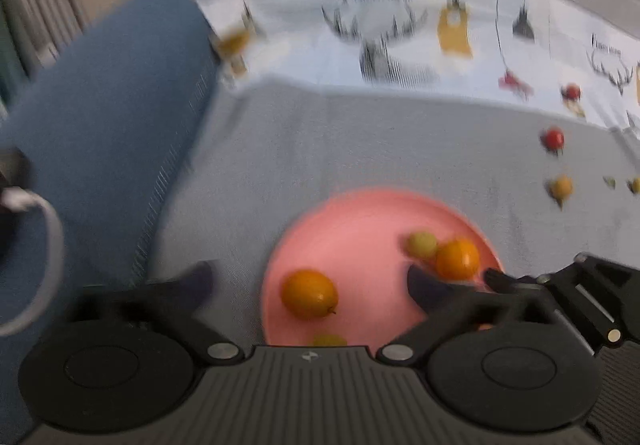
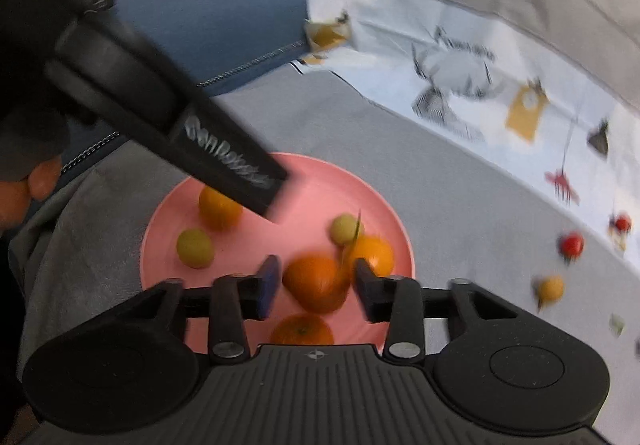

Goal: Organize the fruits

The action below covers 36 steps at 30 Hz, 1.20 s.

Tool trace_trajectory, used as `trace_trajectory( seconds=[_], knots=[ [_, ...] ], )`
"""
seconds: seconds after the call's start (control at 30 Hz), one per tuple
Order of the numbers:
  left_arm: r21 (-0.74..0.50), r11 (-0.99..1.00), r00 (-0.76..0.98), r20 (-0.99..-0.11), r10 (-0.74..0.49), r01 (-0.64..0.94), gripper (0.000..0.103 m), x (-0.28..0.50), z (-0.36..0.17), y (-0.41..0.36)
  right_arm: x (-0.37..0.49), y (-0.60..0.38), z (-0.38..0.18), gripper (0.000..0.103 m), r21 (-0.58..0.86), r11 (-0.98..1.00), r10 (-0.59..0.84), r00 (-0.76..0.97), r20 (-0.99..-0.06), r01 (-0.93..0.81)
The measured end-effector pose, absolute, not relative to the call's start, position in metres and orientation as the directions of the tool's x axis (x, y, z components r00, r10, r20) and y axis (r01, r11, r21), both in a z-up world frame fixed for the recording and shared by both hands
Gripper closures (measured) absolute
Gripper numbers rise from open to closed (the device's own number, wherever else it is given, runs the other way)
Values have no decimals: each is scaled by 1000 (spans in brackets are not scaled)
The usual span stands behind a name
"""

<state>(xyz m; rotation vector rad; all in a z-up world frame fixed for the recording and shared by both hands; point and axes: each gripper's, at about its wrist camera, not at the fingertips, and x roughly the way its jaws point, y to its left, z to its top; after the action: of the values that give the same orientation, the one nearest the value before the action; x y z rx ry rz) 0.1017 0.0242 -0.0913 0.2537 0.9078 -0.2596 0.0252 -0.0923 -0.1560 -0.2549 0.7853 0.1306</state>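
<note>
A pink plate (image 1: 352,221) (image 2: 304,181) lies on grey cloth and holds several oranges and green fruits. In the left wrist view an orange (image 1: 309,294) sits between the open fingers of my left gripper (image 1: 308,281), untouched; another orange (image 1: 457,259) and a green fruit (image 1: 422,244) lie at the plate's right. My right gripper (image 2: 316,281) hangs over the plate's near side, its blue-padded fingers on either side of an orange (image 2: 316,281) with small gaps. Whether it grips is unclear. The left gripper's finger (image 2: 228,161) crosses above the plate.
A blue cushion (image 1: 104,117) stands at the left. A printed white cloth (image 1: 400,45) lies behind. On the grey cloth to the right are a red fruit (image 1: 553,138) (image 2: 572,244), a yellow fruit (image 1: 561,187) (image 2: 550,288) and small green ones (image 1: 634,185).
</note>
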Motion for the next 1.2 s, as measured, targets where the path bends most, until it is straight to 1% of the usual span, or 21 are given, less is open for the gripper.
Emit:
trace_trajectory(
  seconds=[0.03, 0.1, 0.2, 0.33, 0.47, 0.53, 0.63, 0.9, 1.2],
  knots=[
    [124, 936, 618, -778, -114, 329, 0, 96, -85, 25, 24, -91, -152, 29, -200, 954, 19, 714, -700, -221],
    [151, 927, 633, -766, -110, 344, 0, 87, -77, 27, 19, -92, -144, 21, -213, 951, 18, 729, -685, -224],
    [151, 936, 640, -762, -95, 319, 0, 68, -65, 39, 6, -98, -129, 16, -177, 963, 21, 715, -699, -201],
    [76, 954, 612, -781, -124, 289, 0, 29, -47, 64, -28, -102, -107, 11, -117, 985, 5, 697, -717, -127],
    [69, 971, 626, -774, -93, 229, 0, -20, -29, 82, -66, -95, -88, 9, -100, 991, -11, 699, -715, -86],
    [60, 975, 626, -775, -91, 216, 0, -43, -20, 90, -85, -90, -76, 7, -110, 992, -28, 718, -696, -69],
    [63, 975, 653, -751, -95, 215, 0, -66, -5, 98, -109, -82, -61, 6, -113, 992, -36, 744, -667, -53],
    [56, 975, 726, -677, -122, 215, 0, -108, 29, 102, -159, -72, -35, 3, -146, 989, -57, 813, -580, -36],
    [64, 972, 756, -641, -134, 227, 0, -136, 47, 102, -192, -76, -18, 2, -131, 991, -70, 848, -525, 1]
  ],
)
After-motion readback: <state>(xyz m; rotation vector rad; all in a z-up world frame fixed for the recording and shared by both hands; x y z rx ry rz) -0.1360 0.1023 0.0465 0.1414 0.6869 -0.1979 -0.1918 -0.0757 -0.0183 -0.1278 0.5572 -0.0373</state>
